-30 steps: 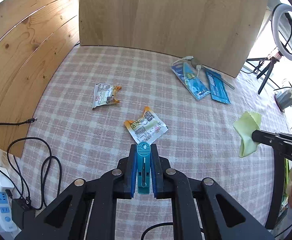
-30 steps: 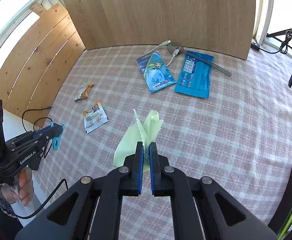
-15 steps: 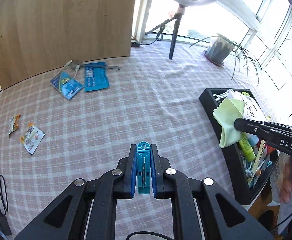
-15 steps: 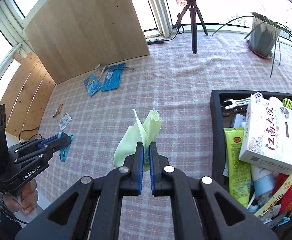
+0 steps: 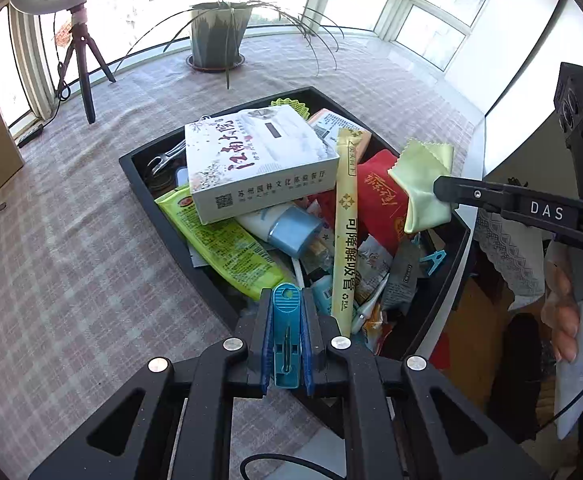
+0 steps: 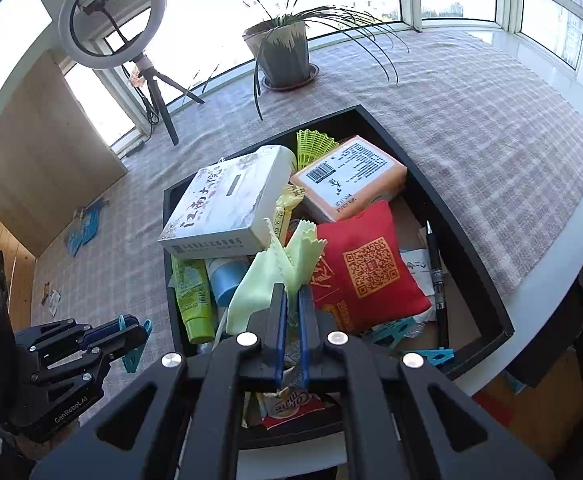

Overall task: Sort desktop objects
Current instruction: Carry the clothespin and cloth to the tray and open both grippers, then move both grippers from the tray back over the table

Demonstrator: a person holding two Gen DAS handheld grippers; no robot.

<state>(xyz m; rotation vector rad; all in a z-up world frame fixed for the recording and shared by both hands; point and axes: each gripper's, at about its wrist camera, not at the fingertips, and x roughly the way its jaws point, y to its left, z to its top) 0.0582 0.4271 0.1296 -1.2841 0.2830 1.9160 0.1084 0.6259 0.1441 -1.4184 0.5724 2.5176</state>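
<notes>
The left gripper (image 5: 286, 300) is clenching a blue clothes peg (image 5: 286, 336) between its pads, and it is now hanging over the near rim of the black tray (image 5: 143, 184), where a second ago it was hanging over the bare checked tablecloth (image 5: 71, 280) with two snack packets ahead of it. The right gripper (image 6: 290, 300) is squeezing a pale green cloth (image 6: 275, 272) tight between its jaws, and the cloth is now standing above the tray's contents instead of above the open cloth-covered table. In the left wrist view the right gripper is reaching in from the right side of the tray with the green cloth hanging at its tip over a red pouch (image 5: 379, 196). Inside the tray, just beyond the grippers, a green tube (image 6: 191, 300), a blue-capped bottle (image 5: 291, 228) and a long yellow straw packet (image 5: 345, 232) are lying among loose wrappers; a white tissue box (image 5: 259, 160) is resting on top of them, and an orange packet (image 6: 351, 176) is sitting toward the tray's far end. Beyond the tray, a potted plant (image 6: 283, 52) and a ring light (image 6: 111, 16) on a tripod are standing on the tablecloth by the windows, both newly come into sight. The blue packets (image 6: 85, 224) are now lying well apart from the tray, off to its left.
</notes>
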